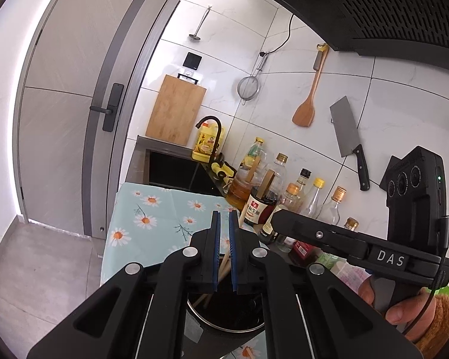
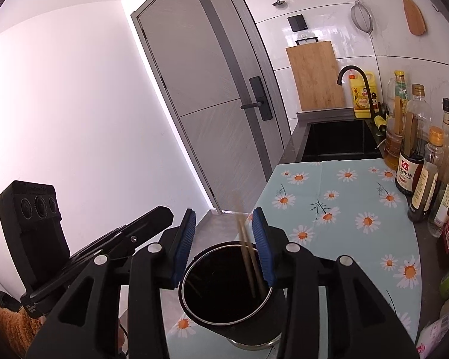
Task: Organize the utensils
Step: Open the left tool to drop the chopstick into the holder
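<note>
Meanwhile, the right gripper (image 2: 224, 245) stood open over the black holder (image 2: 224, 293) near the countertop's front edge, chopsticks (image 2: 250, 266) loose between its pads. The left gripper (image 1: 224, 251) was nearly closed, gripping nothing.

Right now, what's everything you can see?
black cylindrical utensil holder: one, black, on the cloth below the jaws
wooden chopsticks: at least two, tan, standing in the holder
daisy-print cloth: one, pale blue, under the holder
glass condiment bottles: several, mixed colours, along the tiled wall
bamboo cutting board: one, tan, behind the black sink
wooden spatula, mesh strainer, steel cleaver: one each, hanging on the wall
left gripper: one, black, jaws shut
right gripper: one, black, jaws open around the chopsticks
</note>
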The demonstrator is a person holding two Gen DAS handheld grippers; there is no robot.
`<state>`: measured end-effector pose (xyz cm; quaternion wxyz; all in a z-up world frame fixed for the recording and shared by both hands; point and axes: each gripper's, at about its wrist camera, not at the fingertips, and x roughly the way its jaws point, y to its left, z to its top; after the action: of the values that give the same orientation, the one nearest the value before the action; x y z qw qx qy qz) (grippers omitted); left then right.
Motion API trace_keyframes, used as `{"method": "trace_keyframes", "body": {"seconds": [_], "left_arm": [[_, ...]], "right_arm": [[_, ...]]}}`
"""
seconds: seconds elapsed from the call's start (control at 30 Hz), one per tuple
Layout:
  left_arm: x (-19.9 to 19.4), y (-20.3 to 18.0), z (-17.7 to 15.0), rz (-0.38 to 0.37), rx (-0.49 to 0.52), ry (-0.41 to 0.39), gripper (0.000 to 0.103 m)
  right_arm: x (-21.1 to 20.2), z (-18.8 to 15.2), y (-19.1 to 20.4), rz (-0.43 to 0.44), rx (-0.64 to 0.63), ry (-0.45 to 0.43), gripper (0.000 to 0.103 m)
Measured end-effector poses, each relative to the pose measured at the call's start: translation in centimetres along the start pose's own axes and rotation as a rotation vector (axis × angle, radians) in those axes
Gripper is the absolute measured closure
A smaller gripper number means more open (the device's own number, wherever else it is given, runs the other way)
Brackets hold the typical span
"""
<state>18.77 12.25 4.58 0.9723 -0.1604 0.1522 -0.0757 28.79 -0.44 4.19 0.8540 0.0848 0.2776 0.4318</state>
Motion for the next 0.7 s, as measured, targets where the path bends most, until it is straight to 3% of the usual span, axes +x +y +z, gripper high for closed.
{"method": "trace_keyframes", "body": {"seconds": [0.1, 0.23, 0.3, 0.37, 0.5, 0.57, 0.7], "left_arm": [[-0.2, 0.1, 0.0, -0.002, -0.007, 0.011, 0.095], [-0.8, 0.0, 0.1, 0.004, -0.019, 0.006, 0.078], [-1.1, -0.2, 0.2, 0.004, -0.016, 0.005, 0.075], [-1.5, -0.4, 0.3, -0.002, -0.012, 0.015, 0.074], [-2.5, -0.9, 0.4, 0.0, -0.007, 0.014, 0.073], [-3.2, -1.1, 0.5, -0.001, -0.007, 0.015, 0.072], [-4.7, -1.8, 0.4, -0.001, -0.005, 0.02, 0.067]], "right_arm": [[-0.4, -0.1, 0.3, -0.006, -0.007, -0.001, 0.062], [-1.0, -0.1, 0.3, -0.013, -0.001, -0.007, 0.062], [-1.5, -0.1, 0.4, -0.017, -0.002, -0.008, 0.061], [-2.1, -0.2, 0.5, -0.018, 0.0, -0.012, 0.051], [-3.9, -0.5, 0.9, -0.036, -0.014, -0.014, 0.048], [-4.9, -0.7, 1.0, -0.051, -0.015, -0.011, 0.038], [-6.8, -1.2, 1.0, -0.077, -0.012, -0.005, 0.036]]}}
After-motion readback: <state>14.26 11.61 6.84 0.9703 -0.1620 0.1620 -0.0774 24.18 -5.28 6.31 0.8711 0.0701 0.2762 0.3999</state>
